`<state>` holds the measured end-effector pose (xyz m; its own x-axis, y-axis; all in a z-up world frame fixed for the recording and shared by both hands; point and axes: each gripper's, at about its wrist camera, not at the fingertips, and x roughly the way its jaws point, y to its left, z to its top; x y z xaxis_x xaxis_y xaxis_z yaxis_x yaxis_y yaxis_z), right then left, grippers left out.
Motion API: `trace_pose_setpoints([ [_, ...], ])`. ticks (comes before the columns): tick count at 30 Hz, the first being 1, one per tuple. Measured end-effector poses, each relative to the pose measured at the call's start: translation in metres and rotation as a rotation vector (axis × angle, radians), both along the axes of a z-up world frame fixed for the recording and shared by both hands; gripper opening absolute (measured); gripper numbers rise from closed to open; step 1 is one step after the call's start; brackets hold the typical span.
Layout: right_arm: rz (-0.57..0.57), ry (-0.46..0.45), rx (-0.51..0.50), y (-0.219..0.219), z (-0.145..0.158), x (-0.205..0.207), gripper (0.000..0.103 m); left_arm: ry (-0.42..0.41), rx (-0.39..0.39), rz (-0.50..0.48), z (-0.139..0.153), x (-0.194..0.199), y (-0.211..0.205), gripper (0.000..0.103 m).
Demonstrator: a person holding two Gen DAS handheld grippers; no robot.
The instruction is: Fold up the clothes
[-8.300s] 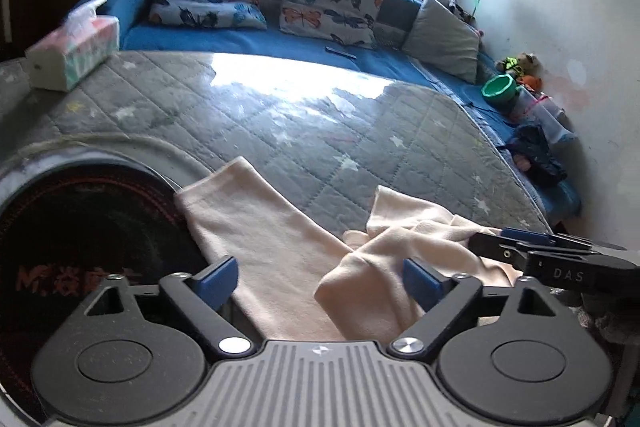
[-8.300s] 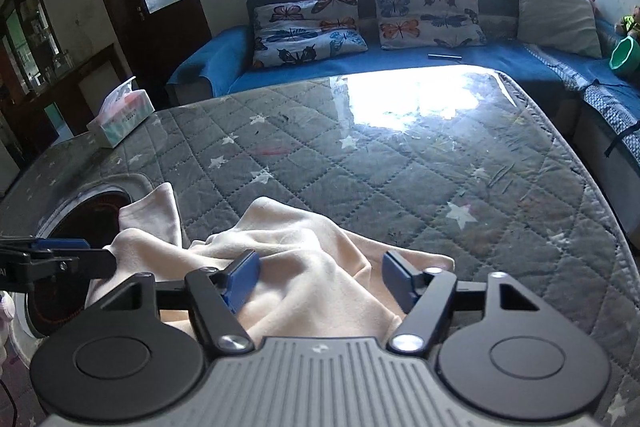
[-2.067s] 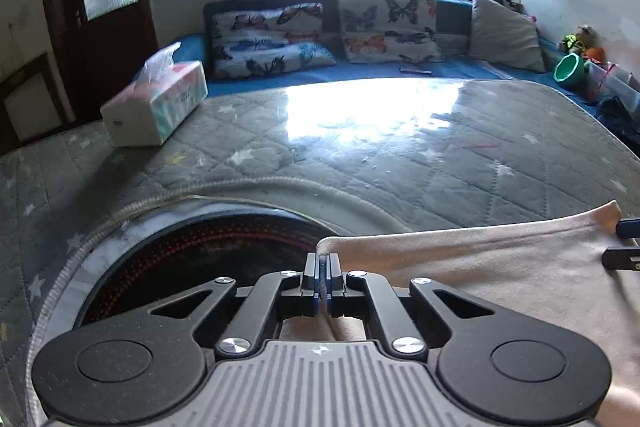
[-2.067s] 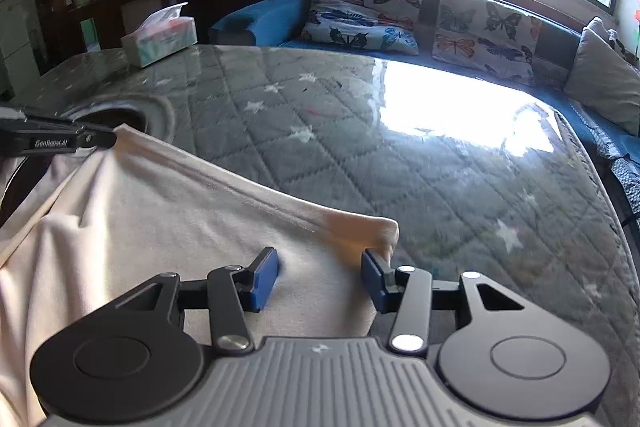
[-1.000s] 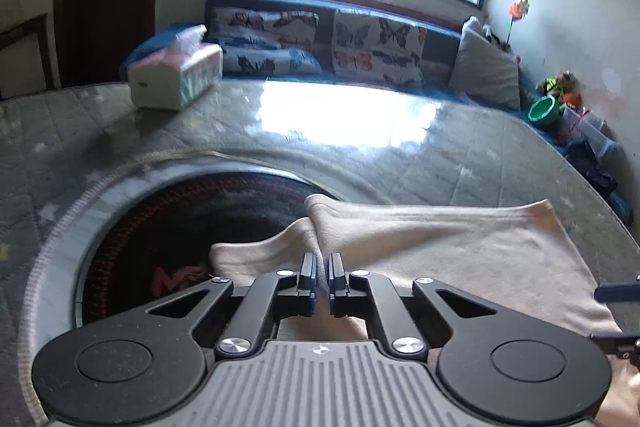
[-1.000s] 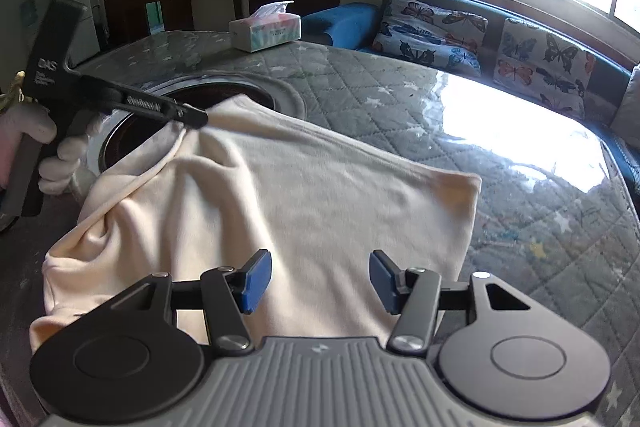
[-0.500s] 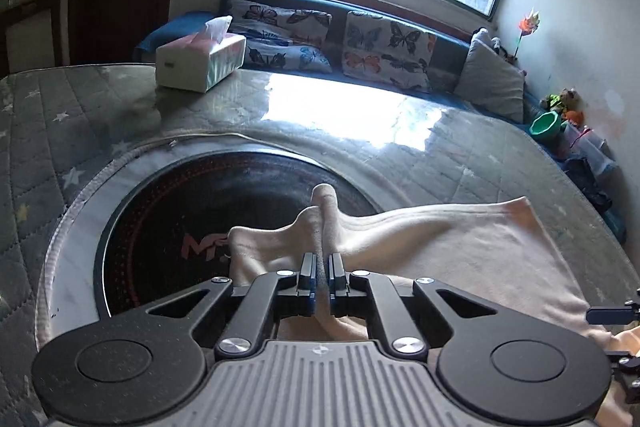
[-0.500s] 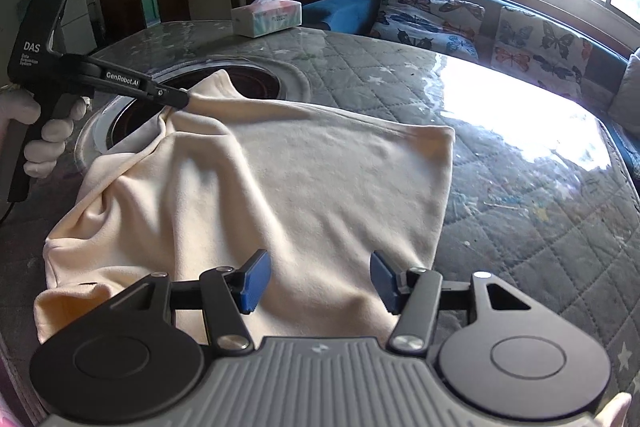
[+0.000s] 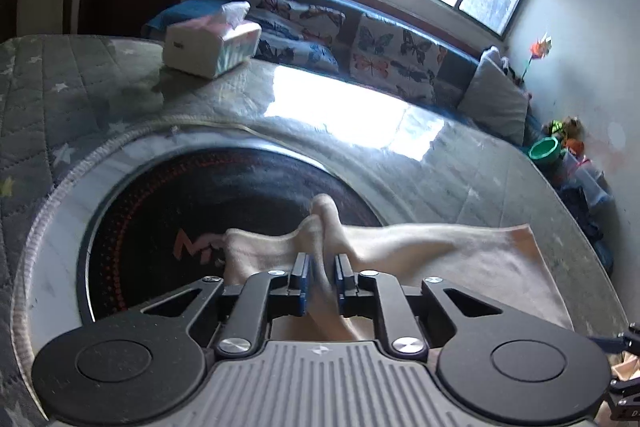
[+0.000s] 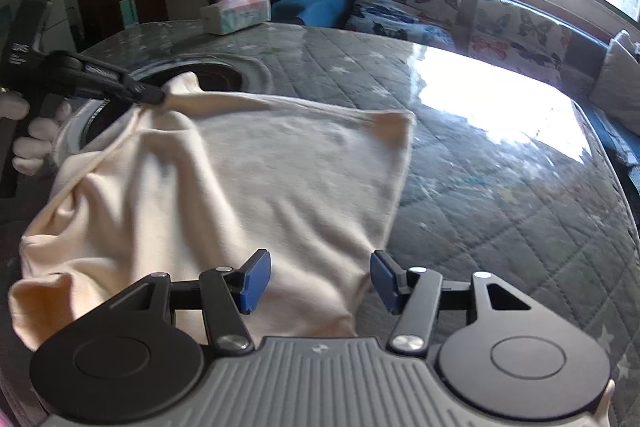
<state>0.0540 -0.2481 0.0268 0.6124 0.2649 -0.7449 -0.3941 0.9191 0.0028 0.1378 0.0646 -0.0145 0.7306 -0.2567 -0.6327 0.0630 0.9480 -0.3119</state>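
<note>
A cream garment (image 10: 260, 179) lies spread on the quilted table, bunched along its left side. My left gripper (image 9: 321, 275) has a raised fold of its corner (image 9: 320, 215) between its jaws, which are opening; a gap shows on both sides of the fold. In the right wrist view the left gripper (image 10: 154, 95) meets that corner over the round black hotplate, with a white-gloved hand (image 10: 36, 135) on its handle. My right gripper (image 10: 320, 279) hovers open over the garment's near edge, with nothing pinched between its blue pads (image 10: 256, 279).
The black hotplate (image 9: 160, 227) sits in a pale ring set in the grey star-quilted table cover (image 10: 500, 207). At the far side stands a tissue box (image 9: 212, 47). Behind the table runs a blue sofa (image 10: 440, 7) with butterfly cushions.
The left jaws have parted from shut to a narrow gap around the fold. The left wrist view has rolled. The right gripper has barely shifted.
</note>
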Motion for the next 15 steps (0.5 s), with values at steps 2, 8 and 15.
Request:
trace_pose_setpoints([
  [2, -0.007, 0.006, -0.001, -0.004, -0.002, 0.001, 0.056, 0.001, -0.014, 0.014, 0.001, 0.003, 0.005, 0.017],
  [8, -0.008, -0.01, 0.0, -0.005, 0.002, 0.013, 0.056, 0.005, -0.027, 0.035, -0.002, 0.011, 0.008, 0.016],
  [15, 0.006, -0.024, 0.026, 0.004, 0.007, 0.049, 0.056, 0.037, 0.007, -0.008, -0.01, 0.022, -0.008, 0.016],
])
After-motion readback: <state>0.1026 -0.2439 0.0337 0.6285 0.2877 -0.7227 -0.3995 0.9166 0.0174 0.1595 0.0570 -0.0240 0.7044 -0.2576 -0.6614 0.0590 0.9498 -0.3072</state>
